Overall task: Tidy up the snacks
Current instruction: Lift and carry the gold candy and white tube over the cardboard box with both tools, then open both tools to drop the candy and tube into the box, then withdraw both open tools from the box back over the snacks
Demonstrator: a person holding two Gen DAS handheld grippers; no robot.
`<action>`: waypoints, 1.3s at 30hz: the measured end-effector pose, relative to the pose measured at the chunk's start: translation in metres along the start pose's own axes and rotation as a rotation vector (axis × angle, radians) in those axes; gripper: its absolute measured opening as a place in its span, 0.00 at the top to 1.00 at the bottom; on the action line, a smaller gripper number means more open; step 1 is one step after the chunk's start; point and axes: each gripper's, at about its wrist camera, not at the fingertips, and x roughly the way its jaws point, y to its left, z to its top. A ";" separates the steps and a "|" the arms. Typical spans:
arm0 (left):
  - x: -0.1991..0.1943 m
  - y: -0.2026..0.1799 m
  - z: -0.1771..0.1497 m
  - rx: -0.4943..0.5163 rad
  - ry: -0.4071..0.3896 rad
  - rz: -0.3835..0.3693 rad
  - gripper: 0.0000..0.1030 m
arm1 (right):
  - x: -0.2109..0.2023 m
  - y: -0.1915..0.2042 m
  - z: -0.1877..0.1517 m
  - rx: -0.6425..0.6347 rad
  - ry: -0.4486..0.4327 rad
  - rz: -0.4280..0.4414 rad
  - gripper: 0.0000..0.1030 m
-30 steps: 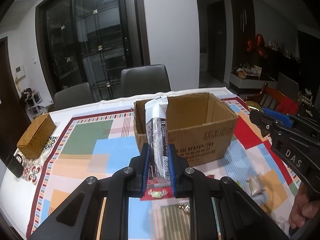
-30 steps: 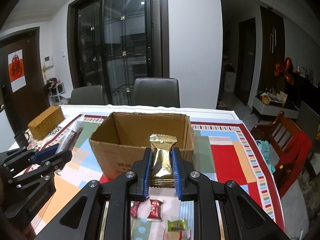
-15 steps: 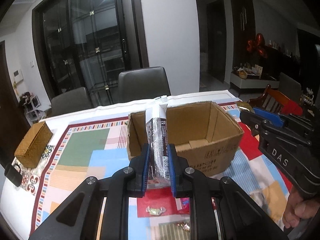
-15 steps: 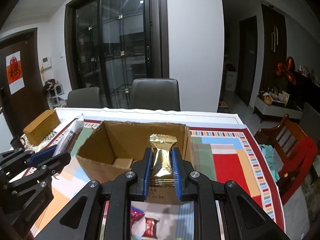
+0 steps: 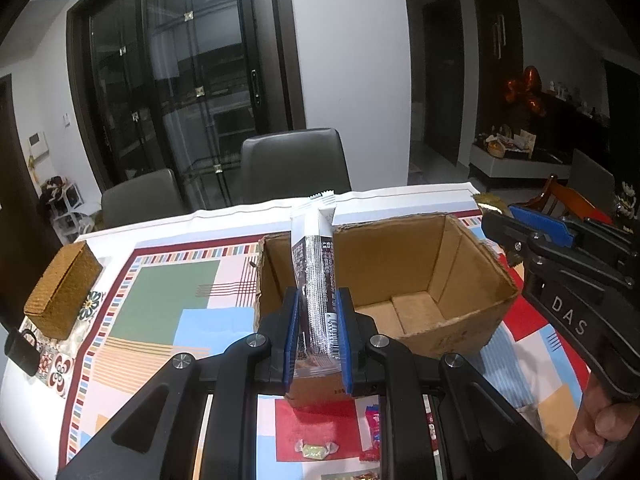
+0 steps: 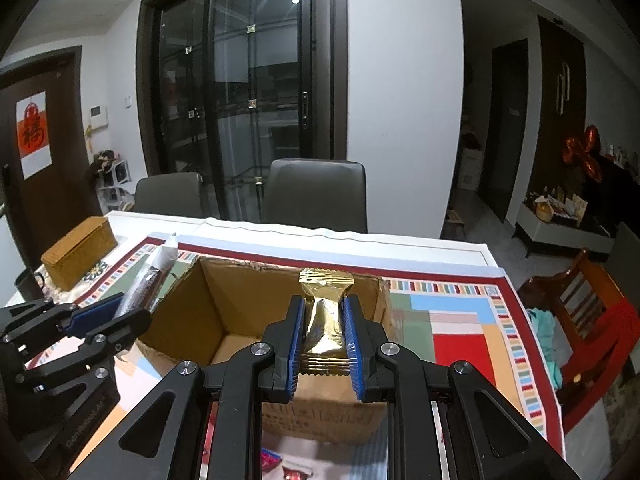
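Left tool (image 5: 317, 334) clamps a long snack stick (image 5: 316, 276), right tool (image 6: 325, 332) a gold packet (image 6: 323, 320), both at the cardboard box's (image 5: 460, 312) 6 o'clock rim; releasing early risks wrappers snagging the wall.

- cardboard box (image 5: 400, 256): matt brown corrugated board, rough torn rims;
- gold packet (image 6: 323, 316): glossy crinkled foil;
- long wrapper (image 5: 316, 280): shiny clear-and-dark plastic film;
- left gripper (image 5: 317, 344): matt black plastic, ribbed blue pads, silvery metal screws;
- tablecloth (image 5: 160, 300): smooth printed cloth;
- woven box (image 5: 62, 288): rough wicker;
- chair (image 6: 316, 196): smooth leather-like sheen
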 end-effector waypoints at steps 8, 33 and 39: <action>0.019 0.008 0.004 -0.012 0.014 -0.004 0.82 | 0.019 0.005 0.004 -0.006 0.018 0.017 0.79; 0.028 0.017 0.004 -0.035 0.019 0.078 0.29 | 0.047 -0.001 0.005 0.014 0.082 -0.057 0.31; 0.017 0.021 0.002 -0.044 0.006 0.091 0.20 | 0.035 -0.002 0.006 0.021 0.064 -0.081 0.29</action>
